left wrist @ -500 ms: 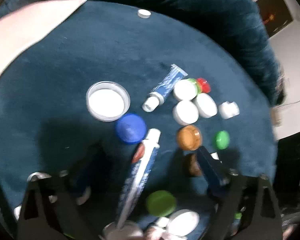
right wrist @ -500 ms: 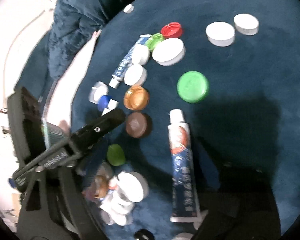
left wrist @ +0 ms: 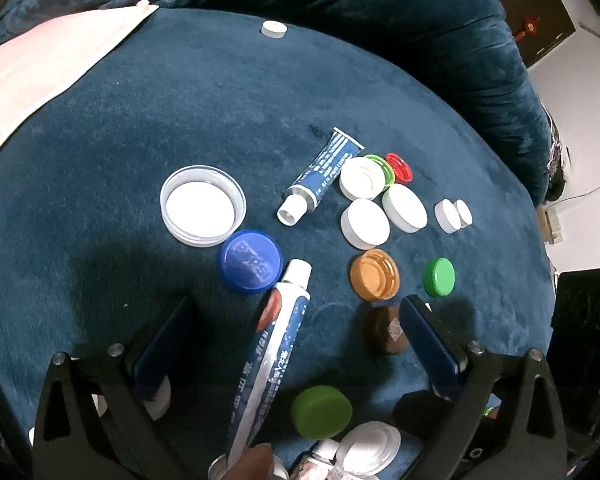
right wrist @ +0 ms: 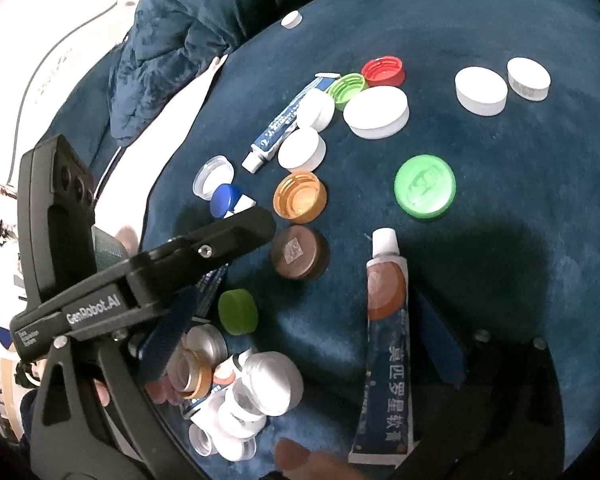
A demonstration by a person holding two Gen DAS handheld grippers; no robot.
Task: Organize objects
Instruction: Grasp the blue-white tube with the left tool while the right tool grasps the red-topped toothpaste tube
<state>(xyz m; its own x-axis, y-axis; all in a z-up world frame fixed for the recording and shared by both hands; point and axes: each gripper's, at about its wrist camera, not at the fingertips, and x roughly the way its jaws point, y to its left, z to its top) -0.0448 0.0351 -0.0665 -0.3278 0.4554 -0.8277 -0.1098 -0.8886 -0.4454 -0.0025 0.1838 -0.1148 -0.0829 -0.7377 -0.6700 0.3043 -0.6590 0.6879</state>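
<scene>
Left wrist view, left to right: clear lid (left wrist: 202, 210), open side up, touching blue cap (left wrist: 249, 262); large tube (left wrist: 276, 344) with its white nozzle just beside that cap, lying flat on the blue plush surface (left wrist: 100, 160); small tube (left wrist: 324, 172) farther back, against a cluster of white caps (left wrist: 364, 222); orange cap (left wrist: 374, 274), brown cap (left wrist: 384, 334) and green cap (left wrist: 440, 282) toward the right. Left tool (left wrist: 296, 340) spread wide and empty, astride the large tube without touching it, right pad close to the brown cap.

Right wrist view, left to right: heap of gathered lids (right wrist: 236, 392) at lower left, lime cap (right wrist: 238, 311) just above it, then a second tube (right wrist: 386, 320) printed with Chinese characters. Right tool (right wrist: 304, 336) likewise wide and empty, that tube between its pads.

Judged step: picking a tube for sorting, most pieces not yet grouped.

Hazards from here:
- pinching across the soft body, likely to squeeze paste toward the nozzle or let the tube slip
- closing the left tool with the brown cap near its pad, likely to trap or flick the cap
- dragging either tube over the plush, likely to scatter neighbouring caps
- two tools close together, with a chance of collision
</scene>
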